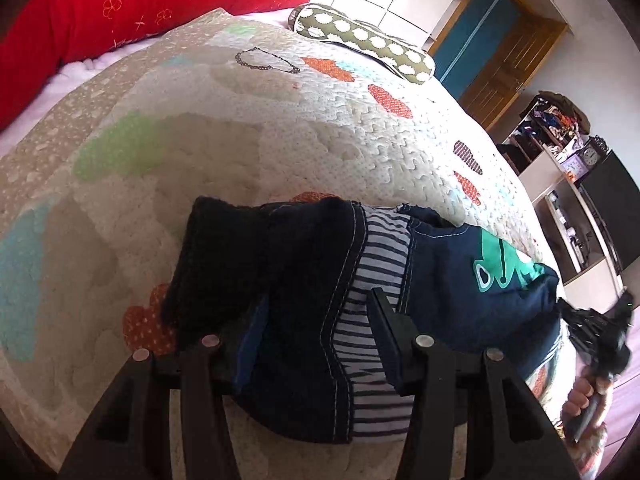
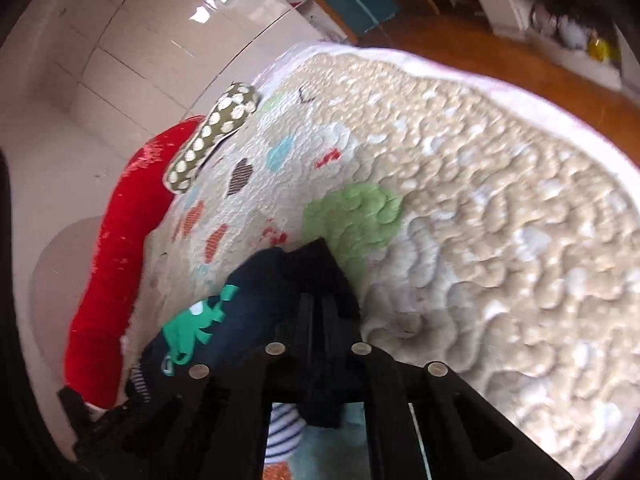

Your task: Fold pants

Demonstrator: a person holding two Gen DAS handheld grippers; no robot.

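Observation:
Small dark navy pants (image 1: pixel 304 280) with a striped lining, white stitching and a green dinosaur patch (image 1: pixel 504 264) hang bunched above a quilted bed. My left gripper (image 1: pixel 316 312) has its jaws spread, with the waist fabric draped between and over the fingers. In the right wrist view the pants (image 2: pixel 256 300) show the green patch (image 2: pixel 192 328). My right gripper (image 2: pixel 320 300) is shut on a fold of the navy cloth. The right gripper also shows at the right edge of the left wrist view (image 1: pixel 600 332), held by a hand.
The bed carries a cream quilt (image 1: pixel 248 128) with coloured cloud patches. A red pillow (image 1: pixel 120 8) and an olive bolster (image 1: pixel 368 40) lie at its head. Shelves with a clock (image 1: pixel 588 156) and a wooden floor (image 2: pixel 480 48) lie beyond the bed edge.

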